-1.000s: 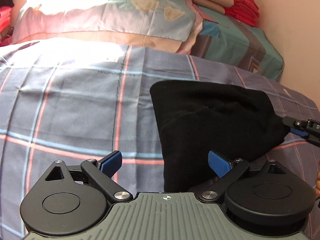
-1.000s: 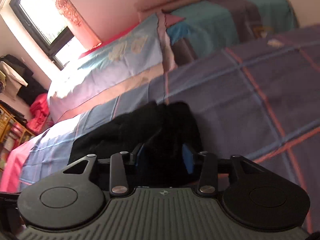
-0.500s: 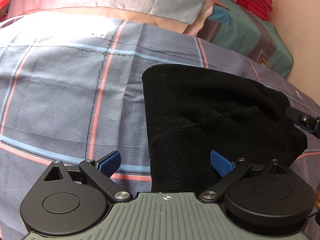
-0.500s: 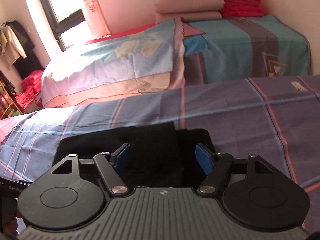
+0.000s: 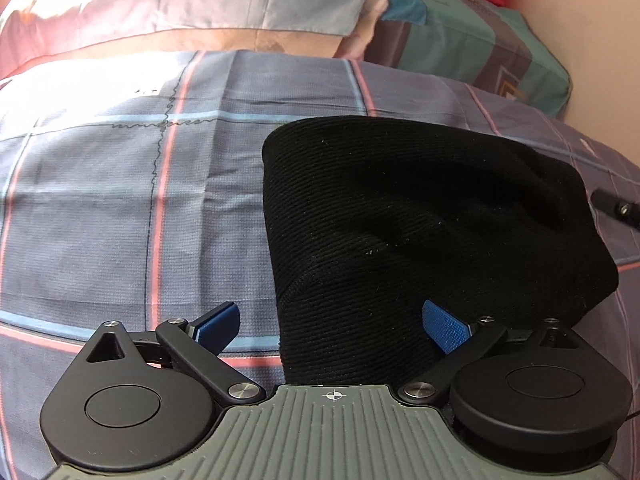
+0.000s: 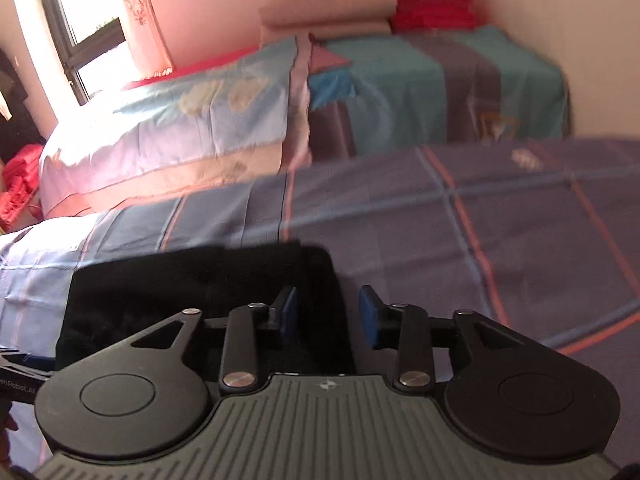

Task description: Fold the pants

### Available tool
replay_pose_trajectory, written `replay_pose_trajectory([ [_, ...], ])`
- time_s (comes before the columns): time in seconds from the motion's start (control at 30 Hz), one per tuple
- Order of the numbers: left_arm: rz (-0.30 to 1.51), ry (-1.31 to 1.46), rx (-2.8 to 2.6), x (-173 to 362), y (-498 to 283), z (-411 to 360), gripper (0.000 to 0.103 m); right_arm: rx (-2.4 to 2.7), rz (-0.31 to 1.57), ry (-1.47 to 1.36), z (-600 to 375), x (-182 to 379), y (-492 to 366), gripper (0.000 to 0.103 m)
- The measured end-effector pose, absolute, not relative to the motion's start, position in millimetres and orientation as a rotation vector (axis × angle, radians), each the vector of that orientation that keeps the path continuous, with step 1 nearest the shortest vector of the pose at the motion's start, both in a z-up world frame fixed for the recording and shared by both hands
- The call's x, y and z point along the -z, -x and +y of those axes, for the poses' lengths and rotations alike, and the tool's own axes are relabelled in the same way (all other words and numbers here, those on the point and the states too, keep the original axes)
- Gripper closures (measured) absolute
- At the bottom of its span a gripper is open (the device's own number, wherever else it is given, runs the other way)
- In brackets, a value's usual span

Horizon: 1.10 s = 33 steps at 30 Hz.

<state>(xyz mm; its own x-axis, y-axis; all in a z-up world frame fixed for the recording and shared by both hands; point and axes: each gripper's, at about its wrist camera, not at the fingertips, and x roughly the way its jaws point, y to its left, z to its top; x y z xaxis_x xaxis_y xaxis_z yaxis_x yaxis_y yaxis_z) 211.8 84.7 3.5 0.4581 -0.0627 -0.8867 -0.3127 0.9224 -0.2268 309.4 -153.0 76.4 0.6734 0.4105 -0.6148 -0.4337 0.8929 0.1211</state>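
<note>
Your left claw [image 5: 330, 322] stands wide open and holds nothing; its blue pads straddle the near left corner of the black pants [image 5: 420, 216], with the left pad over bare bedspread and the right pad over the cloth. Your right claw [image 6: 328, 316] is partly open and also empty, its pads set either side of the bundle's near right edge; the view is blurred, so whether a pad touches the fabric cannot be told.

The pants lie folded into a thick, rounded bundle on the plaid bedspread [image 5: 120, 200], near you and right of the bed's middle. Beyond them, at the far side, sit a pale blue and pink pillow [image 5: 200, 8] and a teal patterned pillow [image 5: 460, 36], with red folded cloth [image 6: 434, 4] stacked behind.

The fabric is a ribbed knit, so expect it to be soft, light and limp, and to sag and slide open if pinched at one layer. Take hold at the doubled near edge, catching all layers at both corners.
</note>
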Motion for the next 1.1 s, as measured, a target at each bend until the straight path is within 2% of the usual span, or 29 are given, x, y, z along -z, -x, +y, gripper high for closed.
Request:
replay_pose_trajectory([
  [0.07, 1.099, 0.394, -0.159, -2.9, -213.5, 86.2, 0.000, -0.639, 0.679, 0.029, -130.8, -81.4, -307.1, 0.034],
  [0.17, 1.112, 0.384, -0.166, -4.6, -216.4, 85.0, 0.000, -0.838, 0.804, -0.006, -104.6, -66.9, -322.0, 0.037],
  [0.2, 1.115, 0.377, -0.169, -5.3, -217.6, 84.4, 0.000, -0.805, 0.831, 0.007, -102.9, -56.9, -330.5, 0.042],
  [0.23, 1.117, 0.370, -0.172, -5.9, -218.3, 84.2, 0.000, -0.710, 0.850, 0.020, -106.1, -51.6, -339.0, 0.050],
  [0.27, 1.119, 0.364, -0.174, -6.3, -218.6, 84.2, 0.000, -0.641, 0.857, -0.003, -114.8, -50.2, -346.1, 0.082],
  [0.3, 1.120, 0.361, -0.174, -6.6, -219.0, 84.5, 0.000, -0.576, 0.845, -0.059, -129.1, -55.3, -348.9, 0.099],
  [0.33, 1.122, 0.358, -0.173, -6.3, -219.8, 84.6, 0.000, -0.536, 0.818, -0.096, -140.2, -60.5, -348.9, 0.094],
  [0.37, 1.123, 0.354, -0.172, -5.7, -222.2, 83.5, 0.000, -0.498, 0.788, -0.119, -152.6, -65.8, -348.6, 0.064],
  [0.4, 1.122, 0.349, -0.171, -5.5, -221.6, 84.0, 0.000, -0.483, 0.780, -0.131, -161.2, -68.2, -348.8, 0.018],
  [0.43, 1.121, 0.345, -0.170, -5.0, -221.9, 84.1, 0.000, -0.499, 0.788, -0.153, -171.1, -68.2, -351.0, 0.007],
  [0.5, 1.122, 0.344, -0.169, -4.5, -224.5, 84.6, 0.000, -0.566, 0.847, -0.222, -189.3, -62.5, -353.8, 0.010],
  [0.63, 1.120, 0.348, -0.153, -4.0, -230.5, 84.9, 0.000, -0.583, 1.015, -0.336, -211.2, -31.9, -361.2, 0.009],
  [0.73, 1.105, 0.377, -0.126, -0.7, -234.8, 88.2, 0.000, -0.624, 1.069, -0.426, -219.3, -11.6, -359.4, 0.009],
  [0.8, 1.100, 0.447, -0.093, 6.2, -238.2, 93.8, 0.000, -0.665, 1.052, -0.462, -220.4, -9.4, -357.8, 0.003],
  [0.9, 1.107, 0.556, -0.042, 17.0, -239.0, 102.1, 0.000, -0.744, 1.118, -0.503, -210.8, -8.0, -361.6, 0.003],
  [0.93, 1.102, 0.559, -0.031, 15.8, -239.2, 101.3, 0.000, -0.736, 1.108, -0.455, -205.5, -9.5, -358.7, 0.004],
  [1.03, 1.092, 0.540, 0.007, 6.8, -238.5, 89.0, 0.000, -0.727, 1.062, -0.262, -191.7, -16.9, -345.9, 0.026],
  [1.07, 1.094, 0.494, -0.003, 0.7, -237.5, 80.8, 0.000, -0.752, 1.064, -0.291, -195.5, -21.0, -344.7, 0.050],
  [1.1, 1.089, 0.463, -0.013, -5.5, -234.6, 74.8, 0.000, -0.763, 1.064, -0.339, -201.8, -25.5, -343.9, 0.057],
])
